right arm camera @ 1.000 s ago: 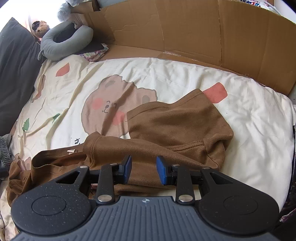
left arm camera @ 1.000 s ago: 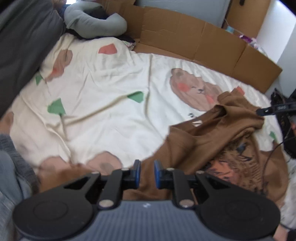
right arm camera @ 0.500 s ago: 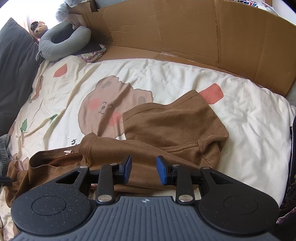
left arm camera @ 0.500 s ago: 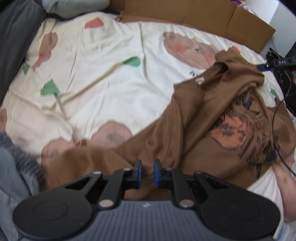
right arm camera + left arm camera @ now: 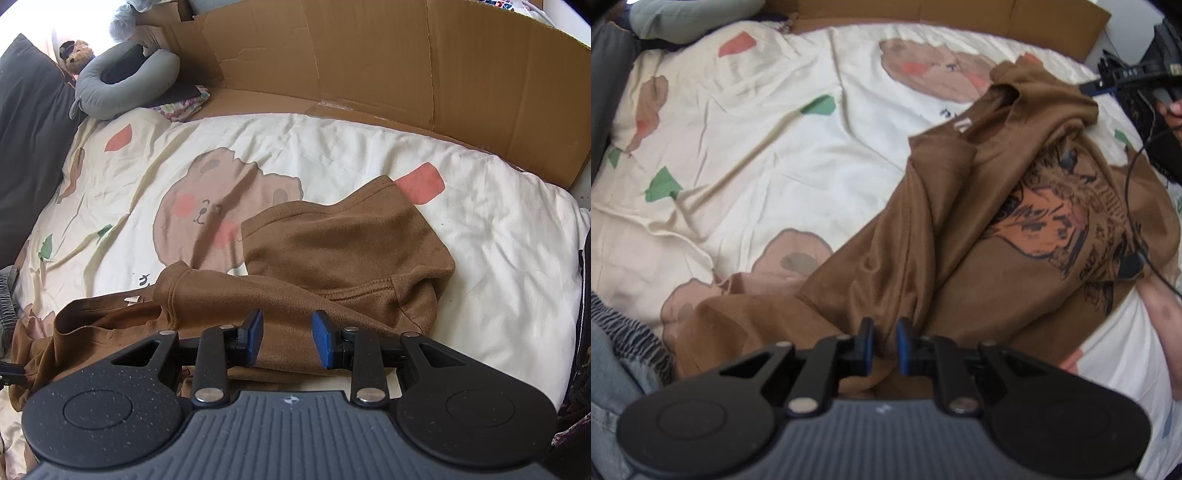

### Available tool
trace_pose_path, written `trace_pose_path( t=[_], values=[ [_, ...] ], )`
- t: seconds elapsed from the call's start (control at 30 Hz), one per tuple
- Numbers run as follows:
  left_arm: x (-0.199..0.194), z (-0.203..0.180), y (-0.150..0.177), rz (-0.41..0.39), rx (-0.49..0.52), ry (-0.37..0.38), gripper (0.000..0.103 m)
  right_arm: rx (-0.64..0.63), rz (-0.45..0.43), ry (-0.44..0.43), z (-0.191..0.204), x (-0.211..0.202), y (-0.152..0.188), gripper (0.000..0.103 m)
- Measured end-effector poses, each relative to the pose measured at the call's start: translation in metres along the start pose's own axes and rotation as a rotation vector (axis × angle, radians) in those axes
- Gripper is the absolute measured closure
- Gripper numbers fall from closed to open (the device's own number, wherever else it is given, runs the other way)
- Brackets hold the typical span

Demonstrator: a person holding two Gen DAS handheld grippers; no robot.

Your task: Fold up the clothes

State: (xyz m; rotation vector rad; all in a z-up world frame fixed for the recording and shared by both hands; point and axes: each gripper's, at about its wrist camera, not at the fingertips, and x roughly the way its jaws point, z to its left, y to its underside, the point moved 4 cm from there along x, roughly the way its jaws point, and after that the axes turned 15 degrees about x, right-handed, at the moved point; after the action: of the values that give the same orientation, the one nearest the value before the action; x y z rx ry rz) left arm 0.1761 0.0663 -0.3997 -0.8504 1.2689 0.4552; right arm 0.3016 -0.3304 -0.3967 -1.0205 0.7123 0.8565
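The shirt (image 5: 997, 229) lies on the bedsheet (image 5: 775, 147) (right side), cardboard (image 5: 369, 62) behind.

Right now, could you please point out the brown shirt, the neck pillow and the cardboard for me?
brown shirt (image 5: 1045, 218): left wrist view, on the printed face graphic.
neck pillow (image 5: 110, 101): right wrist view, on its curved grey lower arm.
cardboard (image 5: 369, 51): right wrist view, on the upright middle panel behind the bed.

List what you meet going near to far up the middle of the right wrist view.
right tongs → brown hoodie → bear-print bedsheet → cardboard wall
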Motion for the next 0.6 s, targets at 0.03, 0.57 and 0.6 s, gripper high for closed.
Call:
trace_pose_path(
  t=[0.03, 0.57, 0.6],
  values=[
    [0.002, 0.000, 0.000, 0.011, 0.010, -0.006, 0.087, 0.000, 0.000, 0.000, 0.000, 0.000, 0.000, 0.067],
    [0.024, 0.002, 0.011, 0.106, 0.050, -0.066, 0.084, 0.000, 0.004, 0.004, -0.005, 0.002, 0.000, 0.067],
    [0.026, 0.001, 0.012, 0.110, 0.054, -0.066, 0.084, -0.001, 0.005, 0.004, -0.006, 0.002, 0.000, 0.067]
  ],
)
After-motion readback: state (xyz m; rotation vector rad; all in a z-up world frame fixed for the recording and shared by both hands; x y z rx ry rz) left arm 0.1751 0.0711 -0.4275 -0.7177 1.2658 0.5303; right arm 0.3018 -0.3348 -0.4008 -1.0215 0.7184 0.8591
